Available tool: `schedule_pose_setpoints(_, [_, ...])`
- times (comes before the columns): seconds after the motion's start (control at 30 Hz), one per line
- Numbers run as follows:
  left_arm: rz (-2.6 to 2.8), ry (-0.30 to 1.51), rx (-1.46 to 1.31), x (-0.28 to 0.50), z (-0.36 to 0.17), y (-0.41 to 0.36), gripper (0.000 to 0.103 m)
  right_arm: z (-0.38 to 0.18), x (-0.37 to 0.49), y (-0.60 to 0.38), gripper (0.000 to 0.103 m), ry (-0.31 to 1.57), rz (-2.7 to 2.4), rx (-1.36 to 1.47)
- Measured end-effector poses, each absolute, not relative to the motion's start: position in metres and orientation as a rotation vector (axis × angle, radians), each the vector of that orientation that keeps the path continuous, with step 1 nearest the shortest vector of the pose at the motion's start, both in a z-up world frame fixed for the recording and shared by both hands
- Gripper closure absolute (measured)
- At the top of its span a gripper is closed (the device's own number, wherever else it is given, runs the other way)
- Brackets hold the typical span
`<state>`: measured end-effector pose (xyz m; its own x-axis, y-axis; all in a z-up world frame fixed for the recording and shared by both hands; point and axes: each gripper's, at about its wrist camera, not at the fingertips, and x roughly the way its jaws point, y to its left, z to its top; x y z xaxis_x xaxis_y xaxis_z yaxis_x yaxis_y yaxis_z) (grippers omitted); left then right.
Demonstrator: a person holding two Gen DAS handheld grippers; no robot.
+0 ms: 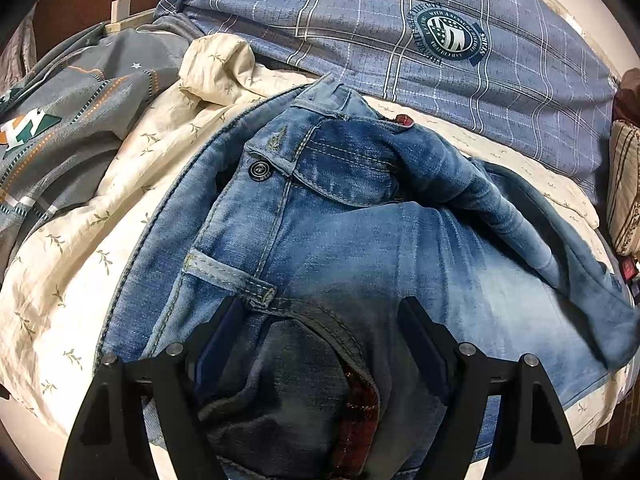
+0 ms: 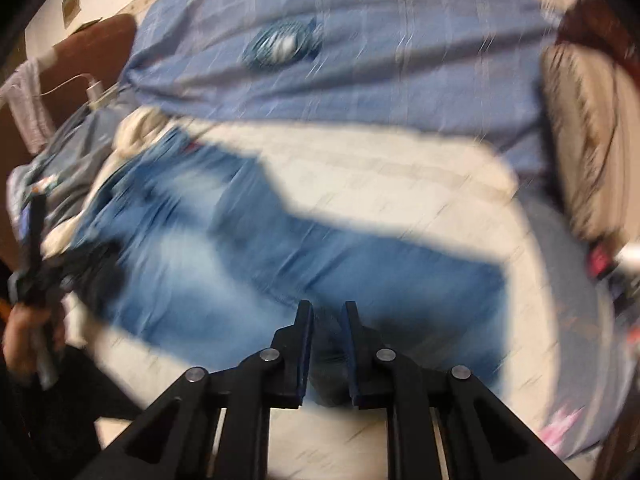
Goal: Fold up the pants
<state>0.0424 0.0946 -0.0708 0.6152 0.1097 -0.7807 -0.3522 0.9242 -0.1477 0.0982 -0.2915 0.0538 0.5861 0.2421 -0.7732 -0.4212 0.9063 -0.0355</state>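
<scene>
Left wrist view: jeans (image 1: 340, 240) are lying waist-up on a cream leaf-print sheet (image 1: 60, 280) of a bed; the left gripper (image 1: 320, 312) is hovering, spread wide, over the pocket. Right gripper (image 2: 328, 312) is pinching a denim fold near the leg end. Denim likely handling heavy, limp, non-slippery; waistband and hems suit grasping. A blue plaid quilt (image 1: 440, 60) is bunching behind.

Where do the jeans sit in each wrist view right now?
Left wrist: the jeans fill the centre, waistband and button up close, on the cream sheet.
Right wrist: the jeans lie blurred, left of centre to bottom middle.
Shared landmark: the round emblem on the blue plaid quilt.
</scene>
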Motion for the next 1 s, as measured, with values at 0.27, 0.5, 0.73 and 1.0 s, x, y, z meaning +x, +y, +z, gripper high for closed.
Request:
schedule_pose_setpoints(0.27, [0.259,0.870,-0.305,0.043,-0.071,0.096,0.021,0.061,0.117,-0.284,0.073,0.904,0.583,-0.126])
schedule_pose_setpoints(0.5, [0.264,0.869,-0.307,0.042,-0.070,0.095,0.021,0.002,0.037,-0.204,0.000,0.915,0.658,-0.468])
schedule_pose_setpoints(0.73, [0.253,0.868,-0.317,0.040,-0.071,0.096,0.021,-0.045,0.057,-0.228,0.077,1.044,0.565,-0.305])
schedule_pose_setpoints(1.0, [0.258,0.869,-0.319,0.041,-0.071,0.095,0.021,-0.061,0.054,-0.230,0.035,1.019,0.526,-0.413])
